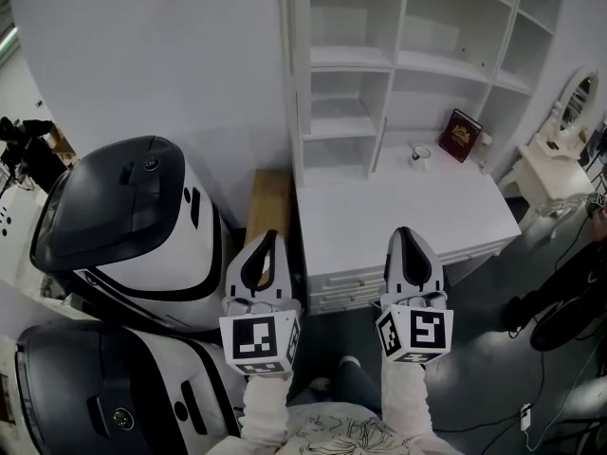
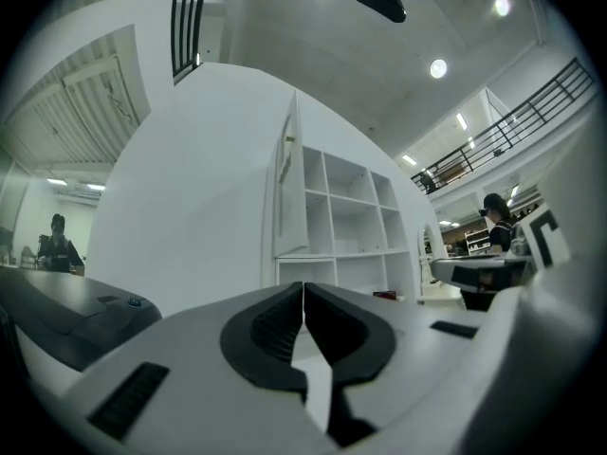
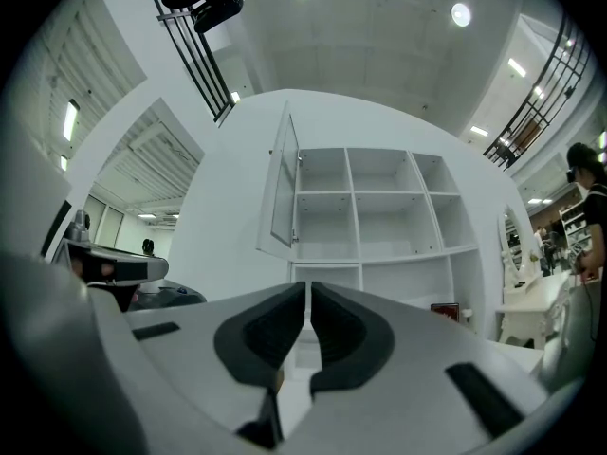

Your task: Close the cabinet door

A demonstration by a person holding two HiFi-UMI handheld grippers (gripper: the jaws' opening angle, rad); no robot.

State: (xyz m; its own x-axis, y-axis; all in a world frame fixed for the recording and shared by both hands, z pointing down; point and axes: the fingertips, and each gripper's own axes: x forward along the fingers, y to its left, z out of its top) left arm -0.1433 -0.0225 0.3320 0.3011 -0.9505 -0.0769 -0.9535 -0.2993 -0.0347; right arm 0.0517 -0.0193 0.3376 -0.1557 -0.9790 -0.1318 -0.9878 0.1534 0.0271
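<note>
1. White cabinet door (image 3: 285, 183) stands swung outward at the upper left compartment of the shelf unit (image 3: 379, 207), well apart from both grippers.
2. Gold print on the red book (image 1: 464, 135) is too small to read. The gripper cubes carry black-and-white square markers and no words.
3. Left gripper (image 1: 272, 238) and right gripper (image 1: 406, 232) have their fingers clenched together on nothing, in front of the white bench (image 1: 379, 216).
4. Dark grey floor (image 1: 474, 349) with cables; an oval mirror (image 1: 574, 102) at right; black-and-white machines (image 1: 123, 207) at left.
</note>
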